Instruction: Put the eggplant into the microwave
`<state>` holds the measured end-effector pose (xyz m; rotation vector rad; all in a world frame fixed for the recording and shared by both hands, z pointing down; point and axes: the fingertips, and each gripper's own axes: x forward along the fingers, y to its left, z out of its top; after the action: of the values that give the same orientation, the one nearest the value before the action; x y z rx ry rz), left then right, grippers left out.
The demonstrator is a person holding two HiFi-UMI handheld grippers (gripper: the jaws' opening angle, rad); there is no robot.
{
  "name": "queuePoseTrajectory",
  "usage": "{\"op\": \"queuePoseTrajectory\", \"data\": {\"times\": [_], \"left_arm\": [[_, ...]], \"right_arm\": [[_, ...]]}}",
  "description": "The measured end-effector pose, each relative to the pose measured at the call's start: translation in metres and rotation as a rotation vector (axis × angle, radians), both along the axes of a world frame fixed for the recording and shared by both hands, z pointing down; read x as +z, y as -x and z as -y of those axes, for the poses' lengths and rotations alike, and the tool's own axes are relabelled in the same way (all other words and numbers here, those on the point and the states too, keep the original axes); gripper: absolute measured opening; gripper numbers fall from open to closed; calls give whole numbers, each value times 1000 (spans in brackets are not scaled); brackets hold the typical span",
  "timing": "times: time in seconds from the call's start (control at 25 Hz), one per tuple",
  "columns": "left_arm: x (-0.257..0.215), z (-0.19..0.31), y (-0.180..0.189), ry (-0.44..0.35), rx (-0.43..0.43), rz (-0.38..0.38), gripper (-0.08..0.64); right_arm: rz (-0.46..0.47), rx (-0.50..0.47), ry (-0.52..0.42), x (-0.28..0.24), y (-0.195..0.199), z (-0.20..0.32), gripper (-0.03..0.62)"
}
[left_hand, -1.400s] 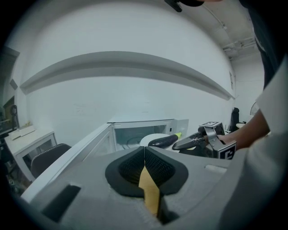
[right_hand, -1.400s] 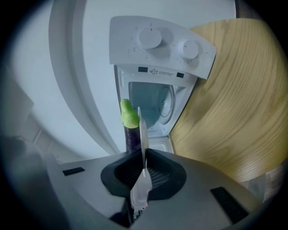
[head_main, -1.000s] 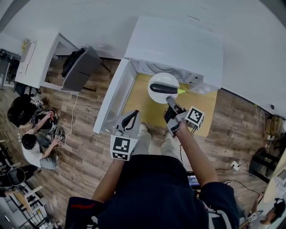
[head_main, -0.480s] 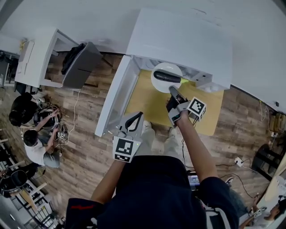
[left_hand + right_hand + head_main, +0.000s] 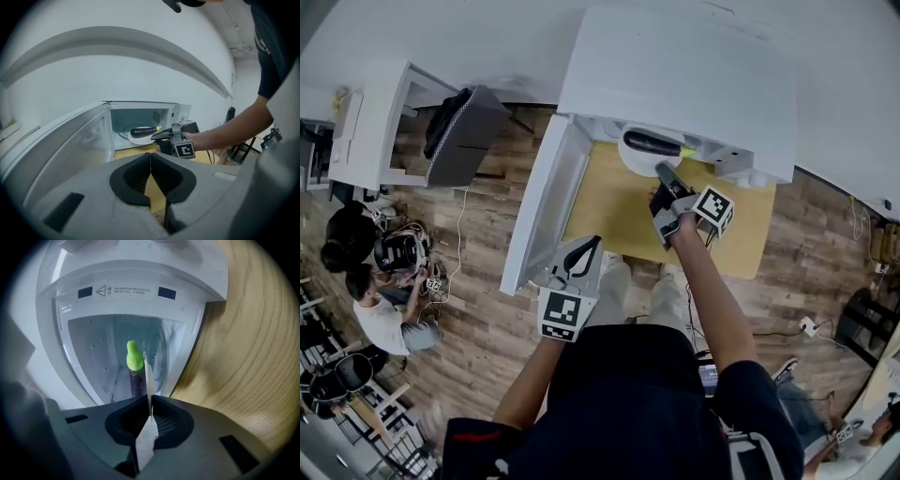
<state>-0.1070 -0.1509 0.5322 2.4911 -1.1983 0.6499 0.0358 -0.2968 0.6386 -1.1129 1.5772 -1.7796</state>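
The right gripper (image 5: pixel 661 171) is clamped on the near rim of a white plate (image 5: pixel 637 157), which the right gripper view shows edge-on between the closed jaws. The eggplant (image 5: pixel 652 142) lies across the plate, which sits in the mouth of the microwave (image 5: pixel 675 75), partly under its top. The door (image 5: pixel 546 202) stands open at left. The left gripper (image 5: pixel 584 251) is held back from the microwave, jaws together and empty.

A light wooden tabletop (image 5: pixel 614 220) stands on a dark plank floor (image 5: pixel 478 281). A white microwave (image 5: pixel 675 84) sits along the tabletop's far edge and spans nearly its whole width. The microwave's open door (image 5: pixel 539 202) reaches out along and just past the left edge.
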Motion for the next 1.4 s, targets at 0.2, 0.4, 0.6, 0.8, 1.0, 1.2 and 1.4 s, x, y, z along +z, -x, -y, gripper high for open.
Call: {"op": "queuePoseTrajectory", "data": {"times": [0.2,0.4,0.6,0.8,1.0,1.2,1.4], "left_arm": [[3,10,3,1,-10,2,18],[7,13,7,9,-18,7,18],[11,15,3,21,-19,0,18],[10,16,1,22,-10,-6,18],[12,16,1,28,-11,-6,18],[13,18,2,28,-12,-7,18],[13,18,2,31,-15,-8,18]], "right_arm": [[-9,21,9,11,-3,15,22],[9,46,16,16,-4,24,23],[31,75,29,22,-5,28,22],[57,104,41,26,-5,31,22],[75,122,51,27,-5,34,21],[68,139,49,27,-5,39,21],[54,154,53,28,-7,44,21]]}}
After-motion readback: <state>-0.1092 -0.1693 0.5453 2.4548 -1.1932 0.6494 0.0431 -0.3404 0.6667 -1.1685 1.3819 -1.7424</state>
